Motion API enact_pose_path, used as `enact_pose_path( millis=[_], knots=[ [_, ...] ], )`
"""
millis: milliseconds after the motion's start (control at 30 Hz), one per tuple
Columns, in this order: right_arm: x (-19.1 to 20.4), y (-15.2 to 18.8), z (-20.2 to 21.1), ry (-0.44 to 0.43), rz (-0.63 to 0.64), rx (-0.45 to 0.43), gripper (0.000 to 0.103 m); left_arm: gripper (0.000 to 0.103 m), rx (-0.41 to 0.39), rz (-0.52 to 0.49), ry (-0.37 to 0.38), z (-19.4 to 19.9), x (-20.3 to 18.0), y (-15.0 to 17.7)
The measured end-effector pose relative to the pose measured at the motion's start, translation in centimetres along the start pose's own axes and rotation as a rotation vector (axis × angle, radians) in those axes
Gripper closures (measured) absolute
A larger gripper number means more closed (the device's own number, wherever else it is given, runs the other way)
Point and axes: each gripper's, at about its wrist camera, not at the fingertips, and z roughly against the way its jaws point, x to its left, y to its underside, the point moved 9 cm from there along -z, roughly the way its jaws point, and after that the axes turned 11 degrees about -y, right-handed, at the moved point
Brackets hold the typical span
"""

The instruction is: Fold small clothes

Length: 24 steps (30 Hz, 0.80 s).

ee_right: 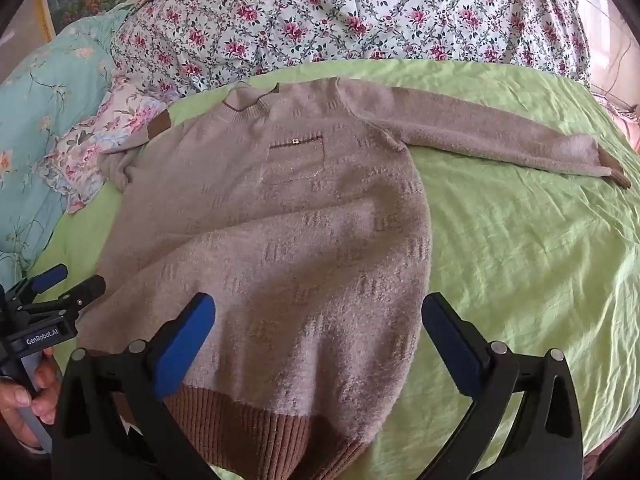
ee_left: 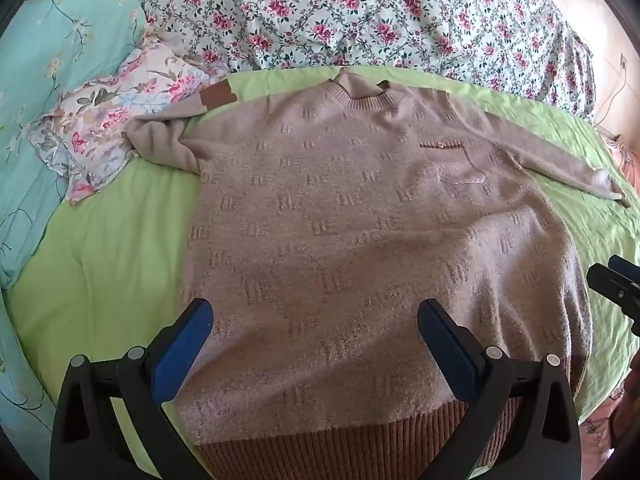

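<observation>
Where green sheet (ee_right: 500, 240) covers bed, beige sweater (ee_left: 340, 220) flat, floral quilt (ee_left: 360, 12) behind

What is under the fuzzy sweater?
The sweater lies flat on a green sheet, which shows all around it. One sleeve tip rests on a flowery cloth. Whatever is directly beneath its body is covered.

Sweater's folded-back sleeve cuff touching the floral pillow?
Touching. Left wrist view: the brown cuff of the sweater lies on the floral pillow's edge, with no green sheet between.
</observation>
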Motion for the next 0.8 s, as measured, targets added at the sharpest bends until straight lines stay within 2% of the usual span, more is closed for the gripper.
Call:
enact_pose_path(
  millis=[300,367,800],
  knots=[
    [-0.4,-0.1,-0.3,-0.006,0.007,0.007,0.0,0.001,-0.005,-0.005,0.013,-1.4,-1.2,-0.3],
    [-0.3,-0.1,-0.3,-0.005,0.009,0.009,0.0,0.001,0.001,-0.006,0.013,-0.2,-0.1,0.3],
    [0.2,0.5,-0.2,-0.014,0.006,0.005,0.0,0.001,-0.012,-0.004,0.014,-0.1,-0.1,0.1]
  ],
)
